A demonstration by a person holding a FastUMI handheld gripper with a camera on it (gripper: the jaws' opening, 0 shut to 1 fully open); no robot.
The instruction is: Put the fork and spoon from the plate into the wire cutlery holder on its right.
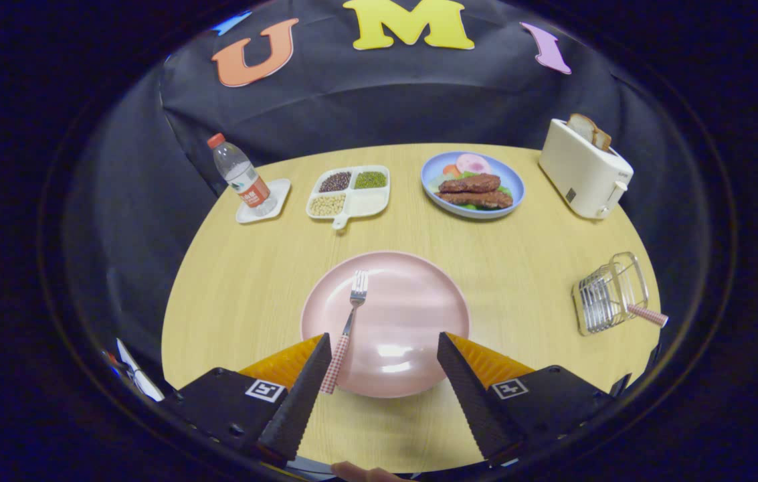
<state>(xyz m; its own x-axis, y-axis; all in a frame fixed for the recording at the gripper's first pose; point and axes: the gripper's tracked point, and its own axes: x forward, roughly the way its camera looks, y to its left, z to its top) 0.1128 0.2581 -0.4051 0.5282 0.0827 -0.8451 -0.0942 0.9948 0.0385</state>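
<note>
My claw [384, 345] hangs spread wide over the near edge of the round wooden table [245, 294], pinching nothing; its two dark, ridged fingers [305, 388] point forward, their tips reaching the near rim of the pink plate [412, 314]. The plate sits toward the table's near edge, just ahead of me and between my fingertips. On its left half lies the fork [350, 321], tines pointing toward the far edge, its red-and-white checked handle running back over the near rim and passing just beside the tip of my left finger; whether they touch I cannot tell.

The wire cutlery holder [609, 294] stands near the table's right edge, well apart from the plate. A checked handle [647, 314] of the same pattern as the fork's sticks out of it toward the right edge; its working end is hidden among the wires, so I cannot tell which utensil it is.

Along the far edge, from left to right, stand a water bottle [239, 174] on a small white tray [270, 204], a white divided dish [350, 192] of beans and grains, a blue plate of meat and vegetables [472, 184], and a cream toaster [584, 171] holding bread slices.
</note>
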